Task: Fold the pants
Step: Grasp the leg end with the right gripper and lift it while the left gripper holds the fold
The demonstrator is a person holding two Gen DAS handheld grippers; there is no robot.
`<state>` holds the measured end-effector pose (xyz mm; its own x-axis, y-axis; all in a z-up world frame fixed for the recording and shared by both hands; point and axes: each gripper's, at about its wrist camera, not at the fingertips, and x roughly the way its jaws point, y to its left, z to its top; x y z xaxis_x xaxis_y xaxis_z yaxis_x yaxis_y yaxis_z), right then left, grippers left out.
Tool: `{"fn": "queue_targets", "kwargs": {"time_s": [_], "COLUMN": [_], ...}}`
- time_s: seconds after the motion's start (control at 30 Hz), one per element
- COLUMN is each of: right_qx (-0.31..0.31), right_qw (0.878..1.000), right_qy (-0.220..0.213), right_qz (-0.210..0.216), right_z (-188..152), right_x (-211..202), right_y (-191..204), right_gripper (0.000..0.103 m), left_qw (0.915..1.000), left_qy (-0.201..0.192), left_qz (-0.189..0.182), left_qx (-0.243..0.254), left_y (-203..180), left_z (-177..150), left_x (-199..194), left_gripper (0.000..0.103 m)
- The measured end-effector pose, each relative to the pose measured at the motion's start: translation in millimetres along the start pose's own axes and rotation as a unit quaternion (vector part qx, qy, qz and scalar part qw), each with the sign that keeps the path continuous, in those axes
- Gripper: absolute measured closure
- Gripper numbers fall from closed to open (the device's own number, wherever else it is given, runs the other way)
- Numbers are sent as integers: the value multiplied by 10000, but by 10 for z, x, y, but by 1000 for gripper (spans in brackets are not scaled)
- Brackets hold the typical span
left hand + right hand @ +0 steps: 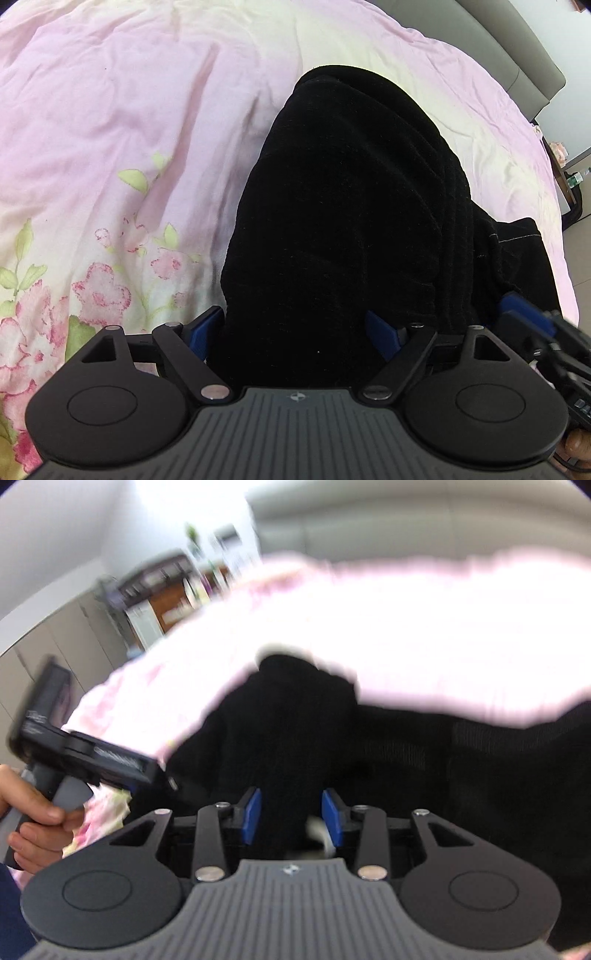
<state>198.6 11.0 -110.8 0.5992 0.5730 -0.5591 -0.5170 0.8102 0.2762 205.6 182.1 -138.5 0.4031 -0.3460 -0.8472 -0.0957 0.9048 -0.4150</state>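
The black pants (351,206) lie on a pink floral bed cover (110,147), stretching away from me. My left gripper (295,332) has its blue pads (201,330) wide apart with a thick bunch of the black fabric between them. In the blurred right wrist view, my right gripper (291,814) is shut on a fold of the black pants (295,720), blue pads (252,816) pressed on either side. The right gripper also shows at the right edge of the left wrist view (532,325), and the left gripper at the left of the right wrist view (92,753).
The pink bed cover (406,627) fills most of both views. A grey headboard (517,48) is at the far right. A shelf with clutter (166,590) and grey cabinets (55,642) stand beyond the bed edge. A hand (33,823) holds the left gripper's handle.
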Motion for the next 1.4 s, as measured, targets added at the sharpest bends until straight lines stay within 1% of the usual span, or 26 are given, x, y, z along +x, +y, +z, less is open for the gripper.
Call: {"fn": "queue_targets", "kwargs": {"time_s": [0.03,0.07,0.1,0.17,0.2,0.23,0.3,0.33,0.4,0.47,0.5,0.57,0.6,0.67,0.7,0.73,0.8,0.87,0.9,0.93,1.0,1.1,1.23,1.27,1.37,1.4], "right_qx": [-200,-336,-471,-684,-697,-669,-458,-281,99,396,491,680,828,1409,1812,2276,3264,4110,4400,4607,4787,4959,5513,5550,5369,5297], "right_qw": [9997,9993,9987,9952,9951,9954,9961,9974,9993,9991,9983,9934,9890,9741,9647,9531,9246,8946,8834,8753,8683,8589,8284,8263,8374,8417], "right_qy": [-137,-111,107,689,697,679,757,657,348,7,-122,-322,-370,-411,-413,-421,-515,-604,-633,-634,-558,-373,-163,-150,-111,-99], "right_qz": [66,132,165,-75,-94,-40,64,70,28,-130,-299,-865,-1173,-1718,-1869,-1950,-1898,-1647,-1484,-1328,-1175,-1226,-974,-946,-1021,-1047], "right_z": [-39,-66,-120,-303,-353,-331,-141,-39,145,241,247,216,162,13,-74,-162,-308,-437,-481,-496,-499,-535,-764,-791,-754,-729], "right_x": [-18,24,128,333,360,328,167,32,-325,-676,-841,-1178,-1309,-1561,-1657,-1741,-1868,-1870,-1846,-1767,-1631,-1486,-1206,-1160,-1080,-1064], "right_y": [62,116,171,159,148,126,39,-39,-247,-515,-662,-953,-1119,-1500,-1676,-1843,-2174,-2371,-2423,-2429,-2398,-2441,-2508,-2520,-2496,-2478], "right_gripper": [69,70,73,71,71,71,68,66,51,47,45,43,43,43,42,41,40,40,40,40,40,37,38,37,36,43], "left_qw": [10000,10000,10000,10000,9999,9999,9999,9998,9996,9992,9990,9971,9947,9836,9779,9749,9774,9783,9782,9783,9783,9780,9799,9814,9898,9925], "left_qy": [-6,-10,-13,19,39,-29,-118,-157,-226,-289,-316,-434,-529,-767,-837,-863,-805,-845,-868,-860,-826,-789,-737,-710,-578,-546], "left_qz": [5,6,4,62,87,90,96,108,152,206,245,445,622,1080,1237,1298,1191,1248,1273,1295,1347,1384,1370,1337,1077,949], "left_qx": [6,-1,-15,-11,31,47,35,40,97,167,209,431,629,1224,1460,1592,1547,1423,1394,1373,1341,1343,1253,1184,738,535], "left_y": [13,16,20,18,12,3,-20,-23,-30,-47,-64,-138,-204,-402,-489,-555,-602,-619,-630,-627,-626,-644,-611,-586,-448,-376], "left_z": [-9,-5,-3,-19,-29,-38,-32,-30,-39,-49,-52,-59,-71,-115,-140,-161,-158,-157,-162,-170,-178,-162,-147,-137,-87,-67], "left_x": [9,16,20,-7,-4,-26,-56,-83,-118,-132,-138,-146,-164,-202,-209,-207,-197,-188,-176,-157,-138,-110,-78,-75,-73,-74], "left_gripper": [7,7,7,7,8,7,7,7,10,12,12,13,13,13,13,13,13,13,13,13,13,12,9,8,7,6]}}
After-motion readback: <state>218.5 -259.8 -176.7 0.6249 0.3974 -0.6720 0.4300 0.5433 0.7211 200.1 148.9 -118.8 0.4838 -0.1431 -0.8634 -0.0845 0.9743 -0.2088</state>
